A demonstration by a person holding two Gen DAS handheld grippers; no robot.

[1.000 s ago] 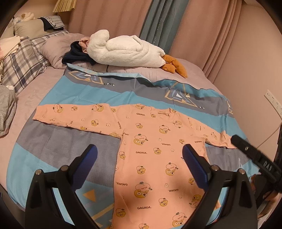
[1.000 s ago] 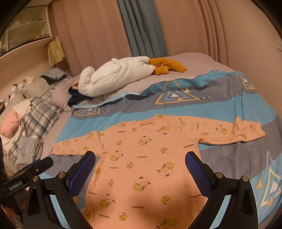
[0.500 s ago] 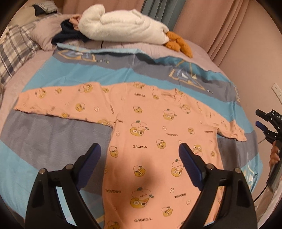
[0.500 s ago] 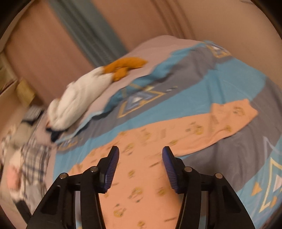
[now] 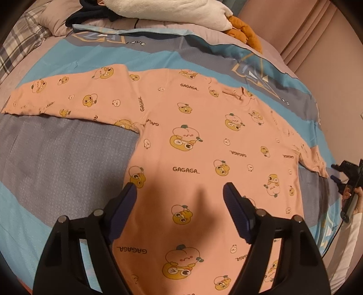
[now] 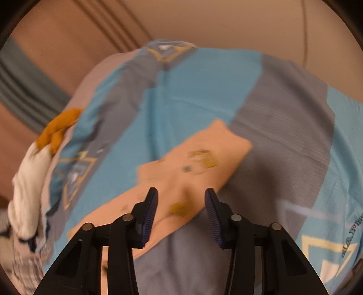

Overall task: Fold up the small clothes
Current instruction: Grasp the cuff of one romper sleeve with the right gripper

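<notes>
Folding has not begun: in your left wrist view the peach shirt (image 5: 204,147) lies flat across the middle of the frame on the bed (image 5: 56,158), both sleeves spread. Your left gripper (image 5: 180,199) hovers over its lower body, fingers (image 5: 127,199) wide though just narrowing, nothing between them. In your right wrist view, blurred, the right gripper (image 6: 181,204) stands above the sleeve (image 6: 199,158), fingers partly closed and just narrowing, gripping nothing yet.

Right wrist view smeared by motion blur: prints on the peach sleeve (image 6: 195,158) unreadable. Left wrist view: hem of the peach top (image 5: 204,140) cut off at bottom edge; white plush (image 5: 172,9) cropped at top.
</notes>
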